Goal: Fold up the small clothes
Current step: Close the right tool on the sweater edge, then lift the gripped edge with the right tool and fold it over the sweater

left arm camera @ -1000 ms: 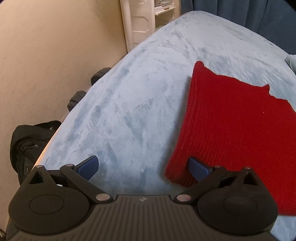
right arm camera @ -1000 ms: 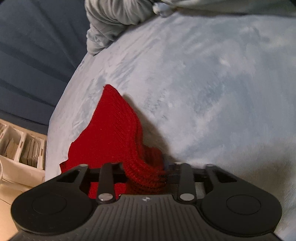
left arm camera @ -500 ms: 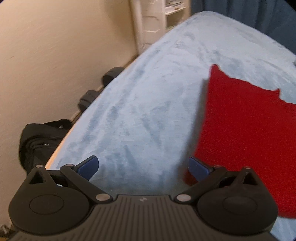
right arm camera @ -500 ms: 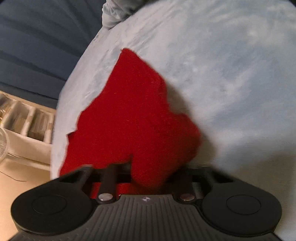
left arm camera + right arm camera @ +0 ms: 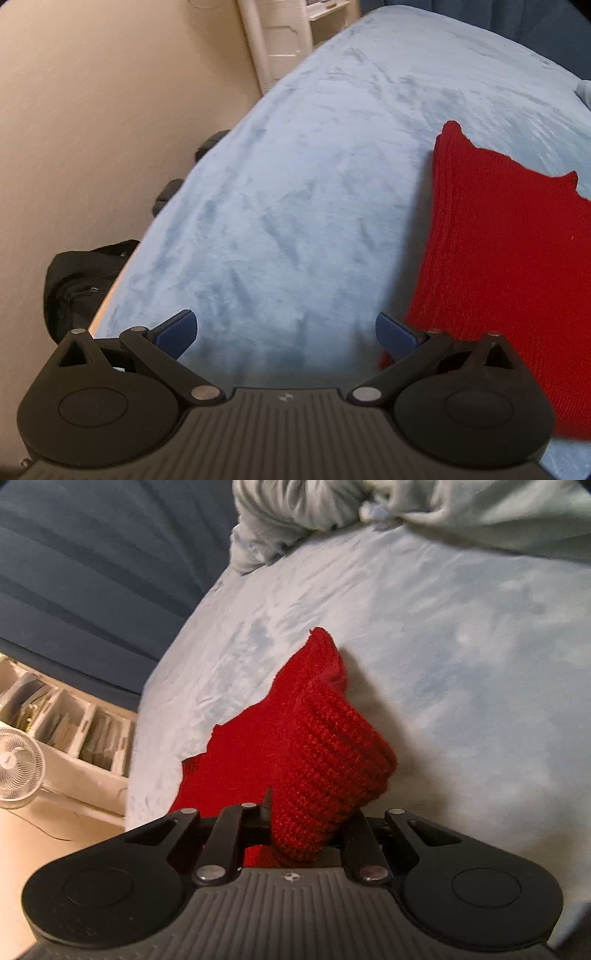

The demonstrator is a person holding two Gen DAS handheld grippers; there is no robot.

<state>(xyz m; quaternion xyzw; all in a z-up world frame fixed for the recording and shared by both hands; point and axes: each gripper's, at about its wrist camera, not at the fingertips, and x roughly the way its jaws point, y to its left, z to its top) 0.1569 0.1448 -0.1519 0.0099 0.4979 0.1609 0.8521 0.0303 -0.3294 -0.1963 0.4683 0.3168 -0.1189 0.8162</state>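
The right hand-held gripper is clamped on a bunched corner of the red knit, lower centre of its view. The left hand-held gripper gapes wide, empty, beside the knit's edge. Best carry the corner across evenly, keeping layers square on the bed. Grey bedding lies upper frame, well apart.
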